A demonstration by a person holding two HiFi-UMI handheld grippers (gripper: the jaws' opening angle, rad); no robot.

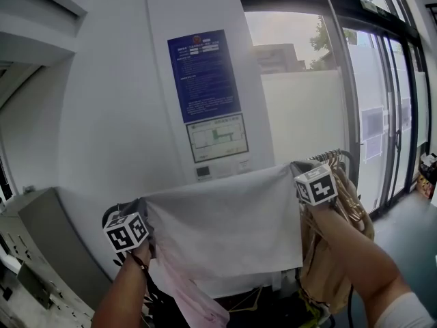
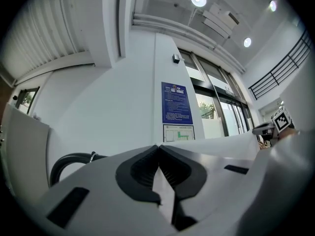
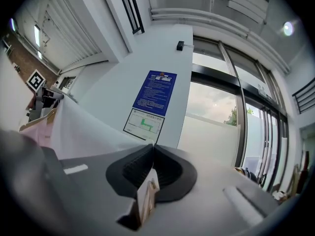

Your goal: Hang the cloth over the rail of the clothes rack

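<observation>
A white cloth [image 1: 225, 224] hangs spread flat between my two grippers, in front of a white pillar. My left gripper [image 1: 140, 214] is shut on its upper left corner, and my right gripper [image 1: 297, 169] is shut on its upper right corner, a little higher. In the left gripper view the jaws [image 2: 158, 146] are pinched on the cloth [image 2: 221, 144], which runs right toward the other gripper's marker cube [image 2: 281, 119]. In the right gripper view the jaws [image 3: 152, 145] are closed on the cloth [image 3: 83, 127], which runs off to the left. The cloth hides the rack's rail.
Hanger hooks [image 1: 331, 157] and beige garments [image 1: 345, 231] crowd the rack just behind my right gripper. A pink garment [image 1: 194, 296] hangs below the cloth. A blue notice [image 1: 203, 74] is on the pillar, glass doors [image 1: 386, 115] stand at the right, and a grey cabinet [image 1: 41, 238] at the left.
</observation>
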